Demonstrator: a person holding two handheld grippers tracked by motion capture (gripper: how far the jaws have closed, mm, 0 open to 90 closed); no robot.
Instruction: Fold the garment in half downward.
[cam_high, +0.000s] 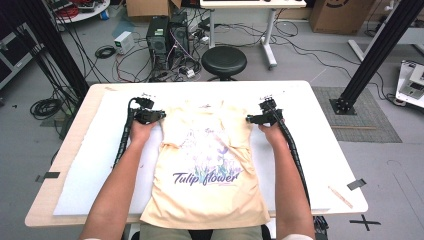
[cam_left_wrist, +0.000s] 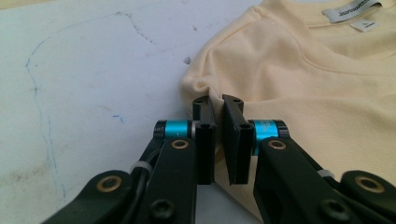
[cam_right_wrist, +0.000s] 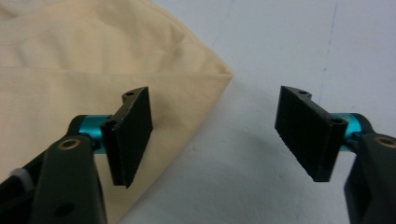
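A cream T-shirt (cam_high: 210, 165) printed "Tulip flower" lies face up on the white mat (cam_high: 90, 165), collar at the far end and hem hanging over the near edge. My left gripper (cam_high: 161, 115) is at the shirt's far-left shoulder. In the left gripper view the gripper (cam_left_wrist: 217, 101) is shut on a puckered fold at the edge of the T-shirt (cam_left_wrist: 303, 93). My right gripper (cam_high: 249, 119) is at the far-right shoulder. In the right gripper view it (cam_right_wrist: 214, 93) stands wide open, one jaw over the T-shirt (cam_right_wrist: 70, 70), the other over bare mat, the shirt's corner between them.
The mat covers most of the wooden table (cam_high: 340, 125). A black stool (cam_high: 223, 60) stands just past the far edge, with computer towers (cam_high: 167, 37) and cables on the floor behind it. Black frame posts (cam_high: 380, 50) rise at both sides.
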